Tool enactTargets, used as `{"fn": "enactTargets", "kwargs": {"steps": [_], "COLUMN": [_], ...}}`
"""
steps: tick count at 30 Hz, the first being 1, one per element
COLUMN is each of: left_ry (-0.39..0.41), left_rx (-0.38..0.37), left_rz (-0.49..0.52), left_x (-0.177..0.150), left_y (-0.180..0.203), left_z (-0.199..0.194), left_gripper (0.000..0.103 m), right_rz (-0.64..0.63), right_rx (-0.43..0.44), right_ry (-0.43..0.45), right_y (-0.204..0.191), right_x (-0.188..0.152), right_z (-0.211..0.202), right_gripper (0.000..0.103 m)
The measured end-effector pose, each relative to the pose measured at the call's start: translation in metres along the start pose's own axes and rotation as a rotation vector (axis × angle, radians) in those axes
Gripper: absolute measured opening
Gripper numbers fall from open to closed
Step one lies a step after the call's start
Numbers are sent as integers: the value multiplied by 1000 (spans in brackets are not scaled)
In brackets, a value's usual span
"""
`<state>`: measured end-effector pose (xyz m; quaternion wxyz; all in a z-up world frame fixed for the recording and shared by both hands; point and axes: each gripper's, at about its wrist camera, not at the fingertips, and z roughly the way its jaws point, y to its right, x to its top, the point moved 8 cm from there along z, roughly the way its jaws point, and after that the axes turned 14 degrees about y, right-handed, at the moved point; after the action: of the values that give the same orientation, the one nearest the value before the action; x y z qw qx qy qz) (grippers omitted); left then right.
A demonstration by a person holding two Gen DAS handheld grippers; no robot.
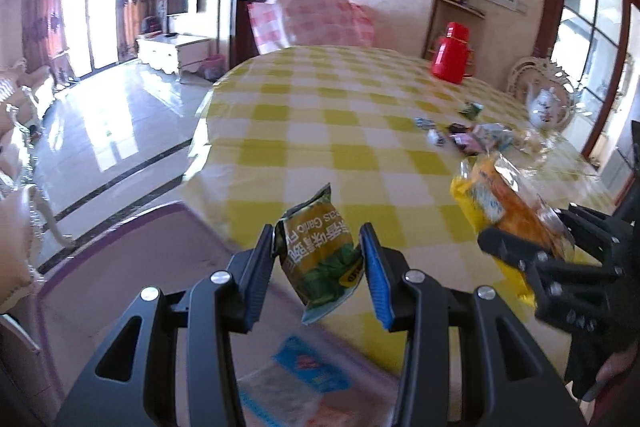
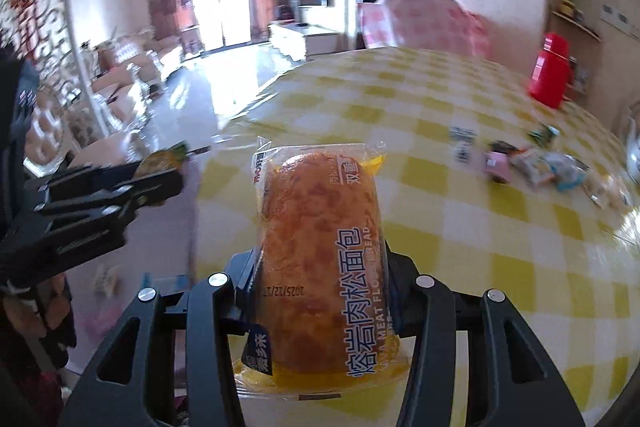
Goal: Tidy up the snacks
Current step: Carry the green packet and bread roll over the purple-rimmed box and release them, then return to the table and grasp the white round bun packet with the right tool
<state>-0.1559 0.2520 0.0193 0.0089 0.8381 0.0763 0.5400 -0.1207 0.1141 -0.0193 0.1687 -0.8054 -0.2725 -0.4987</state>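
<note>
My left gripper (image 1: pixel 318 263) is pinching a small green snack packet (image 1: pixel 320 259) between its blue pads, the packet standing up out of the jaws with its printing upside down to me. Below and just ahead of those jaws I see a purple-rimmed tray (image 1: pixel 120 267) at the table edge, and in it a blurred blue-and-white packet (image 1: pixel 304 367); I cannot tell what else lies in it. My right gripper (image 2: pixel 320 267) is clamped on a wrapped meat floss bread (image 2: pixel 320 259), a long bun in clear and yellow film that rises straight up from between the fingers. From the left wrist view that bread (image 1: pixel 508 203) sits to the right of my left jaws, tilted, held over the yellow checked tablecloth (image 1: pixel 320 115). Well beyond the right gripper, to its right, loose small sweets (image 2: pixel 532 163) lie scattered on the cloth, with a red thermos (image 2: pixel 550 71) farther off.
</note>
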Motion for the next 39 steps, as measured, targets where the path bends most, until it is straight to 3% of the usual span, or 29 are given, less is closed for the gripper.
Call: {"fn": "enactTargets", "kwargs": {"steps": [12, 18, 19, 21, 22, 23, 28, 30, 33, 34, 37, 39], "left_ry": [-30, -84, -90, -96, -85, -74, -25, 15, 74, 94, 100, 74], "left_rx": [189, 279, 286, 323, 348, 365, 366, 317, 230, 183, 91, 18], "left_rz": [76, 142, 148, 149, 144, 138, 10, -67, -154, -179, -187, -137], "left_x": [2, -1, -2, -2, -1, 1, 10, 15, 24, 29, 38, 42], "left_y": [-75, -110, -112, -124, -129, -132, -142, -136, -113, -98, -54, -8], "left_z": [-17, -27, -28, -31, -33, -35, -41, -42, -43, -42, -32, -19], "left_gripper": [43, 46, 48, 71, 89, 95, 100, 100, 100, 101, 101, 101], "right_rz": [-137, -210, -208, -181, -170, -152, -31, 50, 138, 165, 262, 374], "right_rx": [183, 291, 318, 399, 418, 423, 341, 285, 211, 144, 24, -52], "right_ry": [-68, -108, -113, -131, -125, -102, -9, 45, 108, 128, 144, 132], "right_y": [-116, -171, -180, -193, -194, -191, -136, -99, -40, -12, 53, 102], "right_x": [-26, -40, -42, -45, -44, -39, -17, -8, 1, 4, 0, -10], "right_z": [10, 14, 13, 10, 8, 4, -4, -11, -26, -31, -43, -52], "right_gripper": [47, 48, 48, 50, 52, 56, 66, 80, 83, 85, 87, 87]}}
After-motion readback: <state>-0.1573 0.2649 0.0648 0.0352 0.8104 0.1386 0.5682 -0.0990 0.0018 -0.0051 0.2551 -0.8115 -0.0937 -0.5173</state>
